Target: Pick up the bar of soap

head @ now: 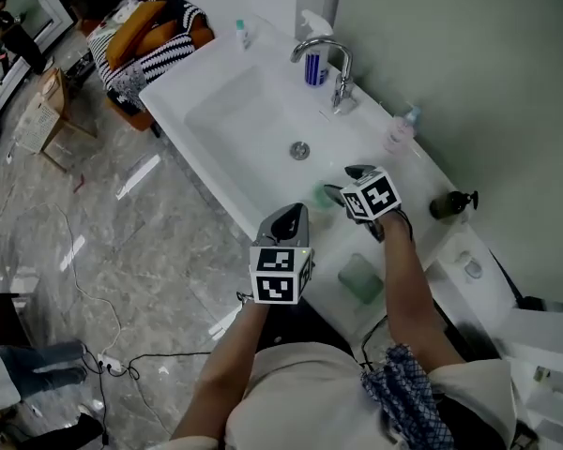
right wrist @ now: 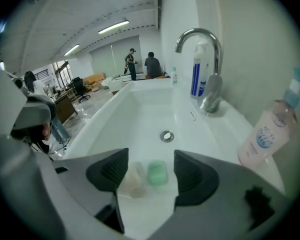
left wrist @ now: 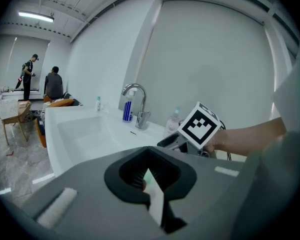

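The green bar of soap (right wrist: 157, 174) lies on the white sink basin (right wrist: 140, 109), close to the near wall. My right gripper (right wrist: 150, 170) is open just above it, and the soap sits between the two fingers without touching them. A pale translucent lump (right wrist: 131, 180) rests against the soap's left side. From the head view, the soap (head: 320, 196) shows as a green patch at the tip of the right gripper (head: 342, 182). My left gripper (head: 291, 216) hovers over the sink's front rim, shut and holding nothing. In its own view the left gripper (left wrist: 149, 176) points toward the faucet.
A chrome faucet (head: 333, 64) stands behind the basin with a blue bottle (head: 315, 68) beside it. A pink bottle (head: 400, 131) and a dark pump bottle (head: 450, 204) stand on the right ledge. The drain (head: 300, 150) is mid-basin. A green pad (head: 360, 279) lies near the front edge.
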Motion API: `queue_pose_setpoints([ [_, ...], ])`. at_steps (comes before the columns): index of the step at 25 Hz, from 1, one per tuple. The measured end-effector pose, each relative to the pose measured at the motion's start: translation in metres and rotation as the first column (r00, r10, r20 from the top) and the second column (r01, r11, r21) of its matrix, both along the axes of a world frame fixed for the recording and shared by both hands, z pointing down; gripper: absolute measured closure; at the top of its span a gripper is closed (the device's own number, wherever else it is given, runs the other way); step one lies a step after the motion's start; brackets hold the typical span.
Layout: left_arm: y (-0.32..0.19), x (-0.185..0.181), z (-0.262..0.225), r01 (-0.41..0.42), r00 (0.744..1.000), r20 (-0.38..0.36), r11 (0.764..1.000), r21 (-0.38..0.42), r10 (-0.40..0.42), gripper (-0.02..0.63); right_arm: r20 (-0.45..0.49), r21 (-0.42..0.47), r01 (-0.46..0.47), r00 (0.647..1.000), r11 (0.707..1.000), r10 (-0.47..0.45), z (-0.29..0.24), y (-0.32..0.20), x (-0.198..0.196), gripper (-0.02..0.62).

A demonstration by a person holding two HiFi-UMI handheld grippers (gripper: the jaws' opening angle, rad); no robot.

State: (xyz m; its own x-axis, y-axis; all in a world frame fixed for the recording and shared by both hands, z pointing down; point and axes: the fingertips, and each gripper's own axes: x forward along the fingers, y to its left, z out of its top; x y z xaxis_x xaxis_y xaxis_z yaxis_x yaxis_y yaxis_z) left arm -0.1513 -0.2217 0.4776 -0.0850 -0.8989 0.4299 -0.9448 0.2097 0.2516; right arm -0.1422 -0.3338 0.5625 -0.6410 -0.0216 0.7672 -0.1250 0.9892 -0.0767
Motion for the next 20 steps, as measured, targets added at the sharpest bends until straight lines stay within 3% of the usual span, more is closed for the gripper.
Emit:
queue_pose_setpoints([
  [7, 0.002, 0.010, -0.017, -0.093, 0.995, 0.047, 0.995, 0.030, 0.091, 0.598, 0.097, 0.037, -0.155, 0.984, 0.987, 0.151, -0.053, 0.004, 0.025, 0.319],
  [10, 0.007, 0.009, -0.017, -0.089, 0.996, 0.024, 0.995, 0.040, 0.088, 0.598, 0.166, 0.055, -0.227, 0.962, 0.972, 0.215, -0.077, 0.010, 0.034, 0.319],
  [13, 0.012, 0.010, -0.017, -0.094, 0.996, 0.013, 0.995, 0.043, 0.094, 0.598, 0.266, 0.068, -0.342, 0.912, 0.937, 0.313, -0.099, 0.012, 0.047, 0.321],
  [16, 0.018, 0.007, -0.015, -0.104, 0.994, 0.015, 0.994, 0.037, 0.104, 0.598, 0.338, 0.059, -0.399, 0.871, 0.915, 0.358, -0.118, 0.026, 0.057, 0.321],
  [20, 0.022, 0.006, -0.014, -0.110, 0.994, -0.009, 0.993, 0.037, 0.111, 0.598, 0.406, -0.015, -0.471, 0.803, 0.882, 0.436, -0.132, 0.040, 0.074, 0.321],
])
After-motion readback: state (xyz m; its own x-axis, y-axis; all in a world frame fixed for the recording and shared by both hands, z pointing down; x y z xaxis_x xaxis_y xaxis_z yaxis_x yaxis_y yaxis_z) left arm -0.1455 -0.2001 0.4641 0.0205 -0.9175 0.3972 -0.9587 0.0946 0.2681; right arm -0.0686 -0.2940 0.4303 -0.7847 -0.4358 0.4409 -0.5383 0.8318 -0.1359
